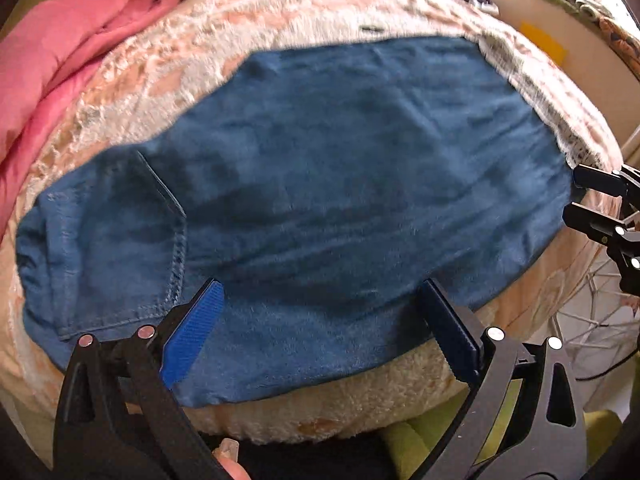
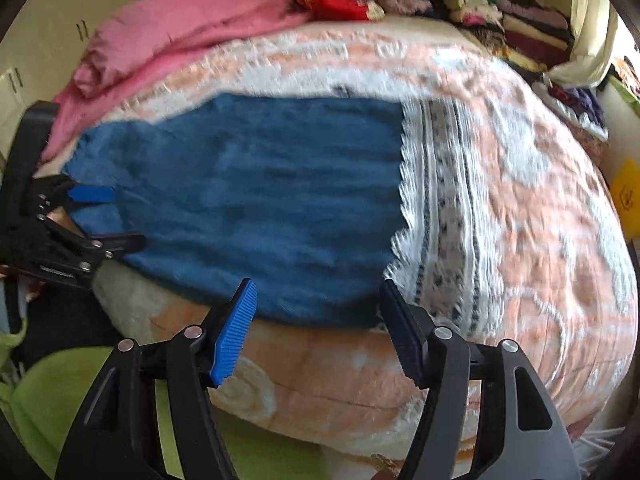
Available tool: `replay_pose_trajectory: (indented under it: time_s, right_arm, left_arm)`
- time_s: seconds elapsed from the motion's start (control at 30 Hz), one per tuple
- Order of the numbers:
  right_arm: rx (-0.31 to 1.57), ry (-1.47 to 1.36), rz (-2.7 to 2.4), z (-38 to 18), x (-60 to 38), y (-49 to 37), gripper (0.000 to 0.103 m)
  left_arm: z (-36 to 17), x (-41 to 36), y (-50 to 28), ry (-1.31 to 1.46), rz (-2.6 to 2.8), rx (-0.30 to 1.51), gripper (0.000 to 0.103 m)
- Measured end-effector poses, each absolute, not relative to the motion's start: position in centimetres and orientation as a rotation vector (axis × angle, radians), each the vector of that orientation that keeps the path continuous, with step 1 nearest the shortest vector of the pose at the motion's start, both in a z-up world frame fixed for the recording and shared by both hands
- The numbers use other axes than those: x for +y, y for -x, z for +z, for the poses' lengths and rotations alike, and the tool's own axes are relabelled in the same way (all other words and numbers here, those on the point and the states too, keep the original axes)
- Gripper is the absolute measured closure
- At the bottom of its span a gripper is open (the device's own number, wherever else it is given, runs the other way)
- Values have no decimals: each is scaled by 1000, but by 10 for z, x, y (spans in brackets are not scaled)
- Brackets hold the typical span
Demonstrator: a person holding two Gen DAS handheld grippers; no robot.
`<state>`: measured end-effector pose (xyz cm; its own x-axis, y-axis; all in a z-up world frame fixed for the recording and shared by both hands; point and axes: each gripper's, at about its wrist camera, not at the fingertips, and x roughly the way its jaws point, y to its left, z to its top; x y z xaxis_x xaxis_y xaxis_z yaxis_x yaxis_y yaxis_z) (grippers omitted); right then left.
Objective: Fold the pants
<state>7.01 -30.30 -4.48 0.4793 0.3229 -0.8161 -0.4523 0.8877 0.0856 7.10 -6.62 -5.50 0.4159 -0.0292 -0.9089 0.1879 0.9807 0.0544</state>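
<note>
Pants point(image 1: 320, 184) show a pocket leftward only — both tongs point(image 1: 320, 312) point(image 2: 316, 312) gape wide, empty.

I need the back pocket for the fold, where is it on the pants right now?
The back pocket is at the left end of the pants in the left wrist view, just beyond the left gripper.

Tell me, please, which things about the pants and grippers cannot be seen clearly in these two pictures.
- Pants: layers underneath hidden by the top layer, both views.
- Pocket stitching: right wrist view too blurred.
- Right gripper: cut off by the left wrist view's edge.
- Left gripper: partly cut off at the right wrist view's edge.
</note>
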Motion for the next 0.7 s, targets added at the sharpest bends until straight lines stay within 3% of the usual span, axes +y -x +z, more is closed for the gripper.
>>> replay_pose_trajectory:
  time_s: [0.3,0.7]
  right_arm:
    - [920,51,527,-33,-313,-65,33]
    - [835,35,486,2,-336,-52,33]
  left_arm:
    - [-48,-65,-67,-137,-147,1115,10]
    - [-18,-68,-60,-130,-140,1043,10]
